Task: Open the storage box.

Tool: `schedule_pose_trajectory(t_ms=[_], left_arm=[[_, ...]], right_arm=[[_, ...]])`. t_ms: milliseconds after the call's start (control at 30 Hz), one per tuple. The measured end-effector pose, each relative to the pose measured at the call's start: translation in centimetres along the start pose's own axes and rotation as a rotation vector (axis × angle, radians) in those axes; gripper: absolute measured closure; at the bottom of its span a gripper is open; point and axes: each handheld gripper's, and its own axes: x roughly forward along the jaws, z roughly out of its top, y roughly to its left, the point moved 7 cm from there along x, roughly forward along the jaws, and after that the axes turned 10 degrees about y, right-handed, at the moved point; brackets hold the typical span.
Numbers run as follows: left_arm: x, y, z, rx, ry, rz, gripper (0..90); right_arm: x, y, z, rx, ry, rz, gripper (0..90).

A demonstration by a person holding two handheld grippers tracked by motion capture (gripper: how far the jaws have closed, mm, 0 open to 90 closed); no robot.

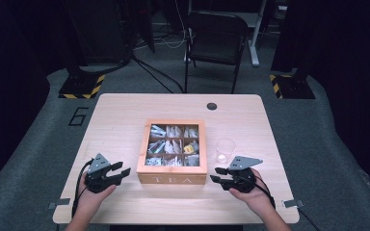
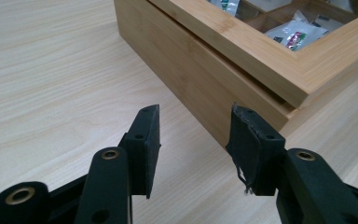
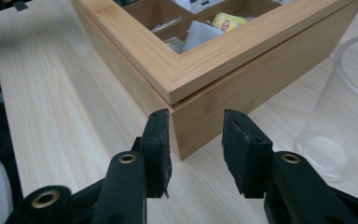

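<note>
A wooden tea box [image 1: 172, 179] marked TEA stands at the middle of the light wood table [image 1: 120, 115], its windowed lid down over compartments of tea bags [image 1: 173, 146]. My left gripper [image 1: 120, 172] rests near the table's front, just left of the box, open with nothing between its pads. In the left gripper view my left gripper [image 2: 196, 114] points at the box's near corner [image 2: 200, 70]. My right gripper [image 1: 217, 174] sits right of the box, open and empty. In the right gripper view my right gripper [image 3: 196, 115] faces the box's other front corner [image 3: 242, 88].
A clear plastic cup [image 1: 225, 150] stands upright just right of the box, close behind my right gripper; the same cup [image 3: 349, 107] is at the right in the right gripper view. A black round cap [image 1: 212, 106] sits in the tabletop at the back. A folding chair [image 1: 216, 38] stands beyond the table.
</note>
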Motion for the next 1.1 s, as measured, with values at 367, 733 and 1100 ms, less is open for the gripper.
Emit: schedule_pose_trajectory(t_ms=[367,733,1100], left_arm=[[-0.1,-1.1,0.1,0.030,0.000,-0.027,55.2],[-0.1,-1.6,0.1,0.042,-0.002,-0.052,56.8],[0.3,-2.3,0.1,0.055,0.003,-0.068,58.9]], right_arm=[[0.8,0.9,0.4,-0.027,0.014,0.014,62.8],[1.4,0.9,0.5,-0.023,0.027,0.024,66.4],[2.2,0.9,0.8,-0.048,0.029,0.016,69.0]])
